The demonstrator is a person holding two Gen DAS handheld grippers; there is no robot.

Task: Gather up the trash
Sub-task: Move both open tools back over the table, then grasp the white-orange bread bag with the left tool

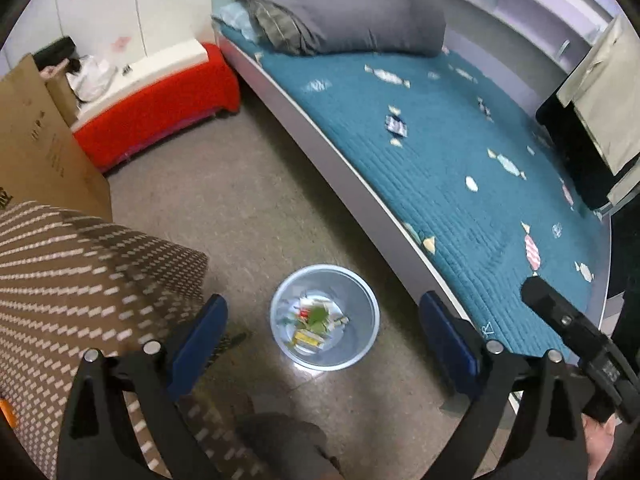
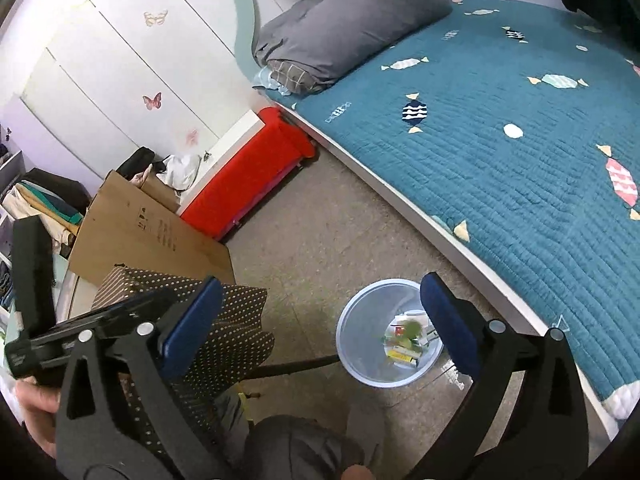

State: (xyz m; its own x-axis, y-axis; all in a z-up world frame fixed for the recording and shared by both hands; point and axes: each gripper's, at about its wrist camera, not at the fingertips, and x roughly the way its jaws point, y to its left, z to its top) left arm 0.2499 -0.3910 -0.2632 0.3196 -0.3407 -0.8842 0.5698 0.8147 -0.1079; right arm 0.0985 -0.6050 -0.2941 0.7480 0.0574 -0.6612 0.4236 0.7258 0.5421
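Note:
A pale blue round bin [image 1: 280, 300] stands on the floor beside the bed. Several pieces of trash [image 1: 316, 322] lie inside it: green, yellow, white and red scraps. My left gripper [image 1: 324, 332] is open and empty, held high above the bin. The bin [image 2: 352, 344] and its trash [image 2: 406, 344] also show in the right wrist view. My right gripper [image 2: 320, 324] is open and empty, above the floor just left of the bin. Its right finger [image 2: 448, 320] overlaps the bin's rim.
A bed with a teal candy-print quilt [image 1: 460, 160] and a folded grey duvet [image 1: 344, 12] fills the right. A red-covered bench [image 1: 160, 104], a cardboard box [image 1: 36, 148] and a brown dotted cloth [image 1: 80, 280] stand on the left. Speckled floor [image 1: 240, 200] lies between.

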